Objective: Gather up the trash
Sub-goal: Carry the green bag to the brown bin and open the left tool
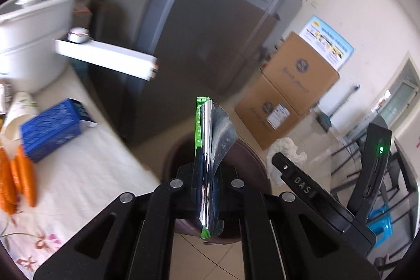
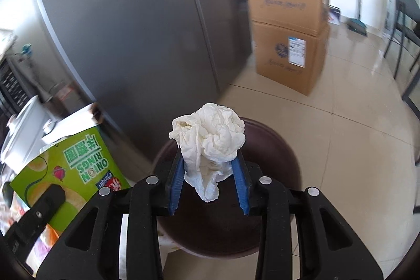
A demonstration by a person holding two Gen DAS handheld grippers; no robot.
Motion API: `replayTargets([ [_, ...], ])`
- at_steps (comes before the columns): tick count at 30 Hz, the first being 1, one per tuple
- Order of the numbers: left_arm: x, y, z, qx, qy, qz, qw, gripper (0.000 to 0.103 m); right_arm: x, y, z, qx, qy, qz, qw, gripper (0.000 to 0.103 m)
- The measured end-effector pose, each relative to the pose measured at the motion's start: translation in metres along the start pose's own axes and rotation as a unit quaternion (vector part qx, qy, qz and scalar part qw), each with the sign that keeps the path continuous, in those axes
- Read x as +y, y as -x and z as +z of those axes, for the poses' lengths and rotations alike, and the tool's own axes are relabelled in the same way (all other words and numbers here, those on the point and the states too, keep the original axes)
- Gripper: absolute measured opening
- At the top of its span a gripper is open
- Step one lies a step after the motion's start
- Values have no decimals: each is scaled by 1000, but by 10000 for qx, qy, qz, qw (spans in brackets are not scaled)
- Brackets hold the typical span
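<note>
My left gripper [image 1: 207, 169] is shut on a green and silver snack wrapper [image 1: 212, 138] and holds it upright above a dark brown round bin [image 1: 249, 156] on the floor. In the right wrist view the same wrapper [image 2: 71, 169] shows at the left with "Onion Rings" print. My right gripper [image 2: 210, 175] is shut on a crumpled white tissue [image 2: 212, 138] and holds it over the bin [image 2: 278, 148]. The right gripper and tissue [image 1: 286, 148] also show at the right of the left wrist view.
A table with a floral cloth [image 1: 86, 169] is at the left, with a white pot [image 1: 31, 25], a blue box [image 1: 52, 127], a paper cup [image 1: 18, 109] and orange carrots [image 1: 15, 180]. A grey fridge [image 2: 136, 17] and stacked cardboard boxes [image 2: 288, 25] stand behind. Chairs [image 2: 407, 25] stand at the far right.
</note>
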State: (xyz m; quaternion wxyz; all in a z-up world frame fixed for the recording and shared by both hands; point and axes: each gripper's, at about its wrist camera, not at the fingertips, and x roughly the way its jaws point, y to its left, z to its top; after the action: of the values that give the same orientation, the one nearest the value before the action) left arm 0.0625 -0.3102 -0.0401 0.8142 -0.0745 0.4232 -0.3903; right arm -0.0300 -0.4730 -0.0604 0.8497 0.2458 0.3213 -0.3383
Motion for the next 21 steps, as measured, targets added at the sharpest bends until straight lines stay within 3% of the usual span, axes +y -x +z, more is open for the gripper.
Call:
replayTargets([
  [4, -10, -27, 2, 309, 119, -213, 9992, 6, -14, -9, 4, 78, -170, -207, 9996, 43],
  [8, -14, -51, 4, 596, 227, -358, 9973, 9, -28, -14, 5, 13, -272, -493, 9984, 71],
  [10, -14, -57, 5, 680, 314, -396, 9964, 11, -33, -11, 5, -51, -315, -653, 9974, 74],
  [12, -13, -61, 5, 730, 375, -403, 9958, 19, -39, -11, 5, -34, -366, -747, 9965, 84],
  [15, -15, -62, 6, 738, 428, -444, 9954, 34, -45, -7, 6, -105, -430, -851, 9954, 86],
  [21, -16, -59, 7, 655, 389, -335, 9965, 41, -44, -4, 7, -206, -391, -853, 9954, 90],
])
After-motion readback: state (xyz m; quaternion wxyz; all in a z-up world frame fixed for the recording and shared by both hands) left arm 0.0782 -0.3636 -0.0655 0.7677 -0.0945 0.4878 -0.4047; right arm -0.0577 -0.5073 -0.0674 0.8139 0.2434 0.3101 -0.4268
